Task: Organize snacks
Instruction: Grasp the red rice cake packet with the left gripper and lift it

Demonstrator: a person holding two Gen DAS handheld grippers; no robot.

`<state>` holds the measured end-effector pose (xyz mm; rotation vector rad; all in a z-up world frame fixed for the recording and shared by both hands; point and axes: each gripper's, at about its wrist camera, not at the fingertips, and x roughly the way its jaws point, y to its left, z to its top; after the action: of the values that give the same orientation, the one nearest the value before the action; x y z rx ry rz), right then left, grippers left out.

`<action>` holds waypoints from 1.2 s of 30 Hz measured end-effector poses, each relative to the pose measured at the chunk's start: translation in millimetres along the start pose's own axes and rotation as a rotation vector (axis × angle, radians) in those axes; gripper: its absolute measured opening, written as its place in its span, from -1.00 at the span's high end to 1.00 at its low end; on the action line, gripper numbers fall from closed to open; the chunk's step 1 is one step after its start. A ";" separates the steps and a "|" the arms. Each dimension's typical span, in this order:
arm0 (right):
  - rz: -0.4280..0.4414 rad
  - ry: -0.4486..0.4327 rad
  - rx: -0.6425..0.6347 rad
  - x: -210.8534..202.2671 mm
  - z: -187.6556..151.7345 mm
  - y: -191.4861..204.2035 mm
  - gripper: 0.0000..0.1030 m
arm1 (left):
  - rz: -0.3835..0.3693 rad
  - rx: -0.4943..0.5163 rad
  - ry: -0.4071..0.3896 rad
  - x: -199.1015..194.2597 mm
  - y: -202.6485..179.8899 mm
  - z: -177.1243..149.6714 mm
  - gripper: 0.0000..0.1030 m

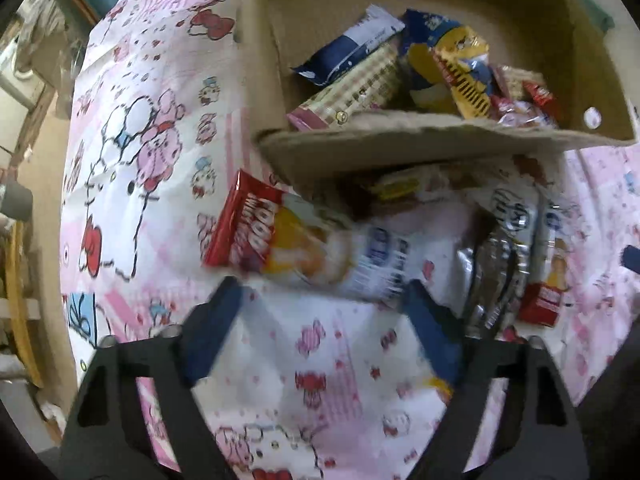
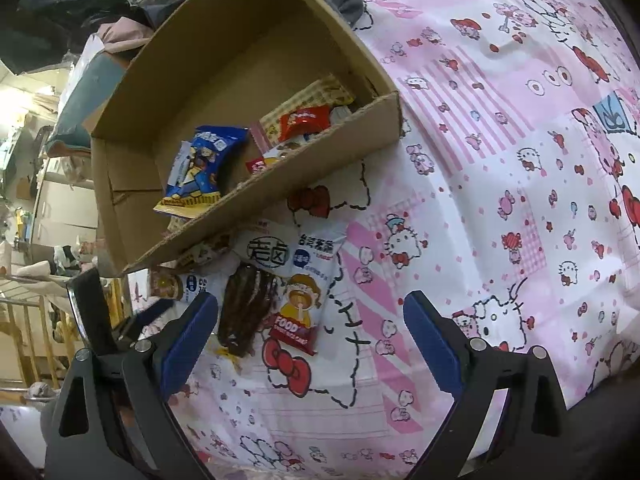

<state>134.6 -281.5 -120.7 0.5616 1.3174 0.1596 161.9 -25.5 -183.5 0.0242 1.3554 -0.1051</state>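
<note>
Bright daylight, fisheye-warped edges, motion-blurred left view

Left wrist view: left gripper (image 1: 324,300) points down at the sheet (image 1: 168,152). Box (image 1: 400,148) lies ahead of the jaws, its near wall just beyond the fingertips. Packets in box (image 1: 400,68) are piled against that wall. Rice-cake packet (image 1: 288,240) lies on the sheet just ahead of the fingertips, between them and the box. Clear packet (image 1: 500,256) lies ahead and right, near the right finger.

Right wrist view: right gripper (image 2: 310,316) is over the sheet (image 2: 500,200). Box (image 2: 256,184) sits ahead and left. Clear packet (image 2: 280,280) lies just ahead of the left finger, partly under the box's near wall. Nothing sits between either jaw pair.
</note>
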 end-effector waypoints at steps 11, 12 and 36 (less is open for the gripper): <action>0.031 0.000 -0.007 -3.6 -1.6 5.0 -0.87 | -0.134 -0.279 -0.045 -29.5 25.8 0.7 -0.40; 0.031 -0.001 -0.003 -4.2 -1.2 4.0 -0.87 | -0.115 -0.289 -0.057 -28.9 23.0 5.0 -0.40; 0.022 0.094 0.056 19.5 -1.1 -12.0 -0.21 | -0.034 -0.230 0.050 -61.8 31.8 -37.4 0.52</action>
<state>136.3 -283.3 -143.5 0.6228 1.4110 0.1695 115.3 12.9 -132.6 -0.1910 1.4111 0.0230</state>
